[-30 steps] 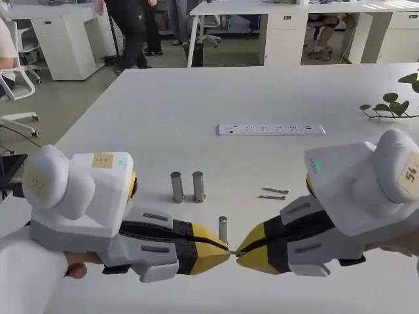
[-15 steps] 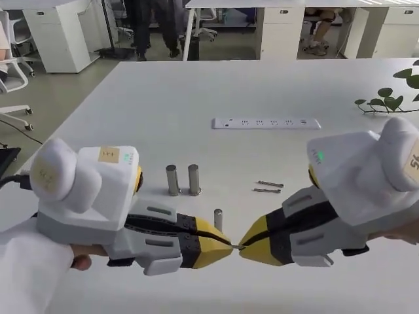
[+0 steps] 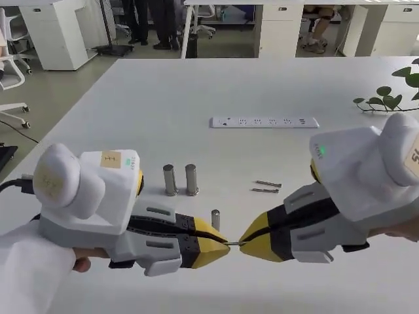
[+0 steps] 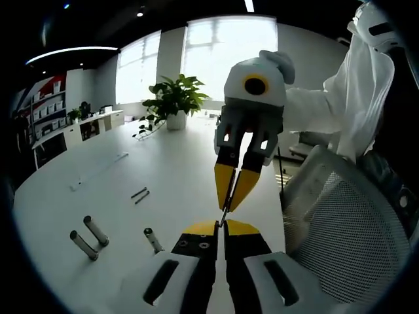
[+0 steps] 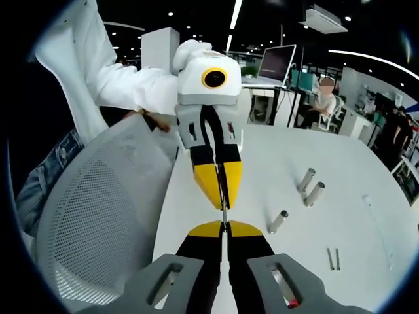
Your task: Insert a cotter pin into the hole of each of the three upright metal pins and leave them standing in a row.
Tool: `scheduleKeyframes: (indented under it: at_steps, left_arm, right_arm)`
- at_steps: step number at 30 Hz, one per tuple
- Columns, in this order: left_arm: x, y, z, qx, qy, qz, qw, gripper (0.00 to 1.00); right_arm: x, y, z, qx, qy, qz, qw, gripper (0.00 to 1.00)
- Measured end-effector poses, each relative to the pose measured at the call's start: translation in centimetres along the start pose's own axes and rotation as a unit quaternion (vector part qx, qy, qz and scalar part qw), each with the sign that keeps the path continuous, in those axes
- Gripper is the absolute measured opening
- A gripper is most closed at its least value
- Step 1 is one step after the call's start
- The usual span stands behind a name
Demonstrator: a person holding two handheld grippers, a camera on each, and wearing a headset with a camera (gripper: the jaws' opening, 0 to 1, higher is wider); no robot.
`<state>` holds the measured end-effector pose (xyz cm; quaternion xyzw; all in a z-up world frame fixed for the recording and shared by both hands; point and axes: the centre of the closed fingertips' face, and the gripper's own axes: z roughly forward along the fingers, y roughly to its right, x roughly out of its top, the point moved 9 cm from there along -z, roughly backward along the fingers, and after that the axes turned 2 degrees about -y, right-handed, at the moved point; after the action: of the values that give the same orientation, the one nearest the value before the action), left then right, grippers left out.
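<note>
Both left hand-held gripper and right hand-held gripper clamp one level cotter pin.

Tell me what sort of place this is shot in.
Most likely an open-plan office or lab workspace: a wide white table with a power strip on it, more white desks behind it, a mesh office chair, and a potted plant by big windows.

White surface, wide and matte. Power strip lies flat mid-surface; leafy sprig at the right edge. Beyond: grey-green floor, white cabinets, office chair. Left gripper view: tall bright windows, potted plant before them. Right gripper view: dark ceiling, strip lights, grey mesh chair, monitor.
</note>
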<state>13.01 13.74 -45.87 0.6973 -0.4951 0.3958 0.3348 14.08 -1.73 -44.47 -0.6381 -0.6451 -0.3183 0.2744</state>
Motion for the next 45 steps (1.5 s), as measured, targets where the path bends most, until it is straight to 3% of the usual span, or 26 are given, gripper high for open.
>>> scheduleKeyframes:
  at_steps: [5, 9, 19, 24, 39, 45]
  left_arm:
    - [-0.3, -0.3, -0.1, 0.004, 0.002, -0.009, 1.0, 0.02]
    - [-0.6, -0.8, -0.2, 0.018, 0.002, -0.013, 0.9997, 0.12]
    - [-1.4, -3.3, 0.1, 0.1, 0.003, -0.034, 0.9944, 0.32]
    - [-2.2, -4.8, 0.7, 0.134, 0.004, -0.056, 0.9894, 0.35]
    - [-3.9, -6.8, 3.0, 0.135, -0.009, -0.094, 0.9864, 0.32]
    - [-4.8, -7.0, 3.6, 0.129, -0.018, -0.101, 0.9863, 0.3]
  right_arm:
    - [-0.2, 0.6, -0.2, -0.008, 0.0, 0.008, 0.9999, 0.0]
    - [-0.6, 1.3, -0.2, -0.02, -0.003, 0.014, 0.9997, 0.0]
    - [-1.8, 3.4, 0.0, -0.048, -0.024, 0.028, 0.9982, 0.0]
    - [-2.2, 4.4, 0.4, -0.057, -0.029, 0.03, 0.9975, 0.0]
    - [-3.4, 6.4, 2.1, -0.051, -0.038, 0.034, 0.9974, 0.0]
    - [-4.0, 7.1, 2.8, -0.05, -0.043, 0.032, 0.9973, 0.0]
